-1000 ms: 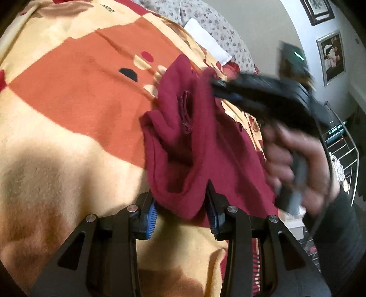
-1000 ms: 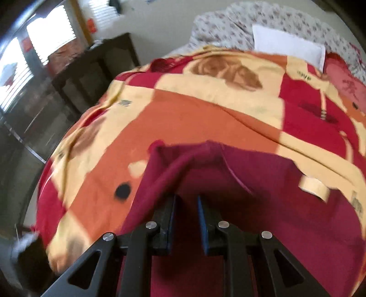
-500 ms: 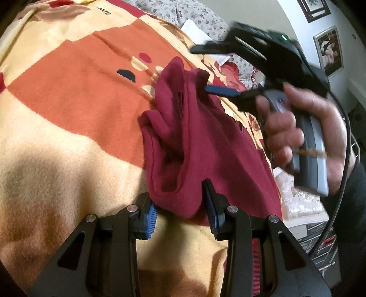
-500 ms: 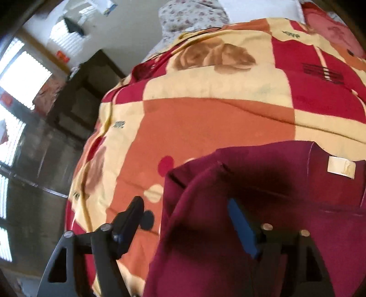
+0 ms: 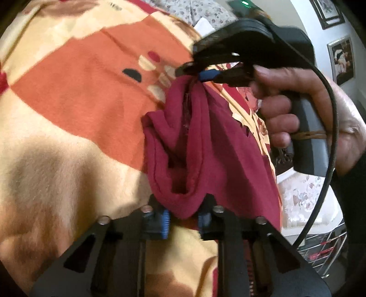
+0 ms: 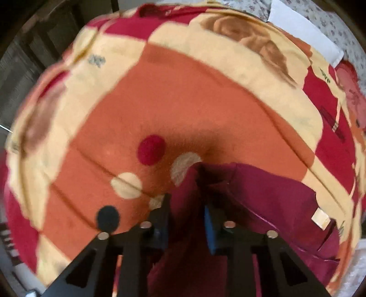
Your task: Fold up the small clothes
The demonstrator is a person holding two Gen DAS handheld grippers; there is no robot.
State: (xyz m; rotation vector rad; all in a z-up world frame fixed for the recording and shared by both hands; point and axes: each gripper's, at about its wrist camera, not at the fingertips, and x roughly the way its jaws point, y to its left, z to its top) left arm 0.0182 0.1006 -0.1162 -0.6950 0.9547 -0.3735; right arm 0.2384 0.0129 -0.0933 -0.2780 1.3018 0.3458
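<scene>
A dark red garment (image 5: pixel 201 146) lies bunched on a bed covered by an orange, cream and red blanket (image 5: pixel 75 96). My left gripper (image 5: pixel 183 217) is shut on the garment's near fold. My right gripper (image 5: pixel 194 74) is at the garment's far end, its jaws closed on the top edge. In the right wrist view the right gripper (image 6: pixel 186 217) pinches a ridge of the same garment (image 6: pixel 263 196), which spreads to the right with a small cream label (image 6: pixel 320 218).
A floral pillow and white sheet (image 5: pixel 205 20) lie at the bed's head. A wire rack (image 5: pixel 324 246) stands off the bed's right side, framed pictures (image 5: pixel 342 60) hang on the wall. Dark furniture (image 6: pixel 20 57) stands beyond the bed's far left edge.
My right gripper was open over the garment half a second ago and has now closed on its far edge. The left gripper has kept its hold and place.
</scene>
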